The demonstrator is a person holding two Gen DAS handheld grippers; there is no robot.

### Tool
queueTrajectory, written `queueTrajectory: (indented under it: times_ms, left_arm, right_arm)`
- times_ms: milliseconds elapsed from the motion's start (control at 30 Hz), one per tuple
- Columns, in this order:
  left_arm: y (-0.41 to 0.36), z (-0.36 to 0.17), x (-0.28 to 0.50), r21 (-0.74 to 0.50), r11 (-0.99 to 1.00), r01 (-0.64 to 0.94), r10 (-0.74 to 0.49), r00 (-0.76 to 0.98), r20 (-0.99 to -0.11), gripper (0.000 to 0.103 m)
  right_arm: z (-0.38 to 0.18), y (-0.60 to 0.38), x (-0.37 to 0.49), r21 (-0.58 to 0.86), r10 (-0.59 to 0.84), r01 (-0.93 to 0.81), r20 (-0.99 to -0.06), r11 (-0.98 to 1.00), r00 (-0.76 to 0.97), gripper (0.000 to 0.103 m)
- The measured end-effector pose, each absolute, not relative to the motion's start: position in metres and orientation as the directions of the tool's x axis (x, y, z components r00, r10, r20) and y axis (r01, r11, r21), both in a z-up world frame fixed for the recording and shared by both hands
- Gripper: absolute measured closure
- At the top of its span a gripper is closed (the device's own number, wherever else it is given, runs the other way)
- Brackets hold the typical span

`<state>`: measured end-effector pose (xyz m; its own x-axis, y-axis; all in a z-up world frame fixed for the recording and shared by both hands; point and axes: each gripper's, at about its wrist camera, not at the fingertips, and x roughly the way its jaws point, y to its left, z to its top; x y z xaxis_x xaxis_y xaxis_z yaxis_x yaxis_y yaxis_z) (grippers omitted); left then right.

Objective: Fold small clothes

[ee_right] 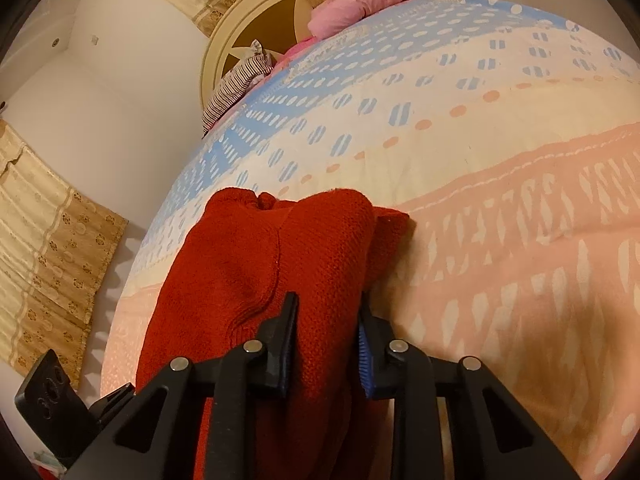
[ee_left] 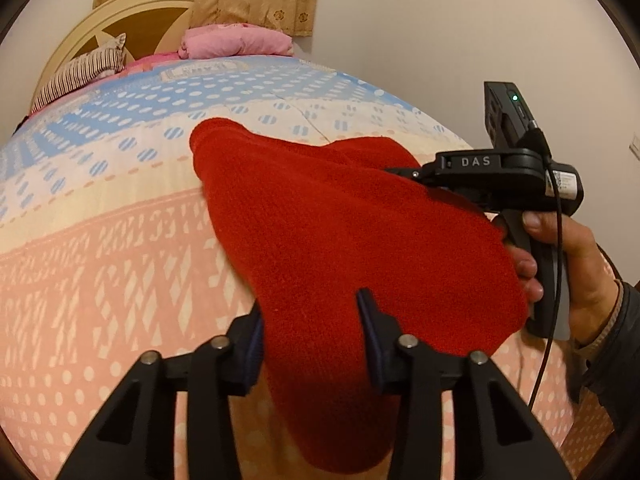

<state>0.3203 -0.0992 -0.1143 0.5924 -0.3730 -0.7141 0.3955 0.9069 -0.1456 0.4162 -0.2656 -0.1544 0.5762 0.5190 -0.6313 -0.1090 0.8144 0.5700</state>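
A small red knitted garment (ee_left: 340,240) hangs lifted above the bed, held at two places. My left gripper (ee_left: 310,312) has its jaws around one edge of the red cloth, which drapes down between them. My right gripper (ee_right: 328,312) is closed around a bunched fold of the same garment (ee_right: 272,264). In the left wrist view the right gripper's fingers (ee_left: 400,171) reach into the far side of the cloth, with a hand on its handle. The far end of the garment rests on or just above the bedspread.
The bed is covered by a patterned spread (ee_left: 120,240) in pink, cream and blue bands. A pink folded blanket (ee_left: 236,42) and a striped pillow (ee_left: 76,72) lie by the round headboard (ee_left: 132,12). Beige curtains (ee_right: 52,240) hang on the white walls.
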Motion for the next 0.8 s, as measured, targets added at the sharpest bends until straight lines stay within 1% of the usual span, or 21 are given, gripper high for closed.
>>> queueTrajectory:
  times_ms: [133, 400, 800]
  left_arm:
    - [-0.093, -0.108, 0.316, -0.161, 0.909, 0.384, -0.378, 0.598, -0.706, 0.065]
    - [-0.085, -0.096, 0.298, -0.146, 0.911, 0.385, -0.372, 0.618, -0.693, 0.067]
    - [-0.062, -0.088, 0.278, -0.163, 0.917, 0.364, -0.373, 0.641, -0.671, 0.068]
  right_arm:
    - [-0.147, -0.266, 0.41, 0.589, 0.536, -0.122, -0.603, 0.799, 0.591, 0.078]
    - [-0.13, -0.25, 0.393, 0.604, 0.574, -0.178, -0.564, 0.777, 0.594, 0.079]
    - [-0.12, -0.215, 0.377, 0.6, 0.614, -0.244, -0.549, 0.762, 0.567, 0.079]
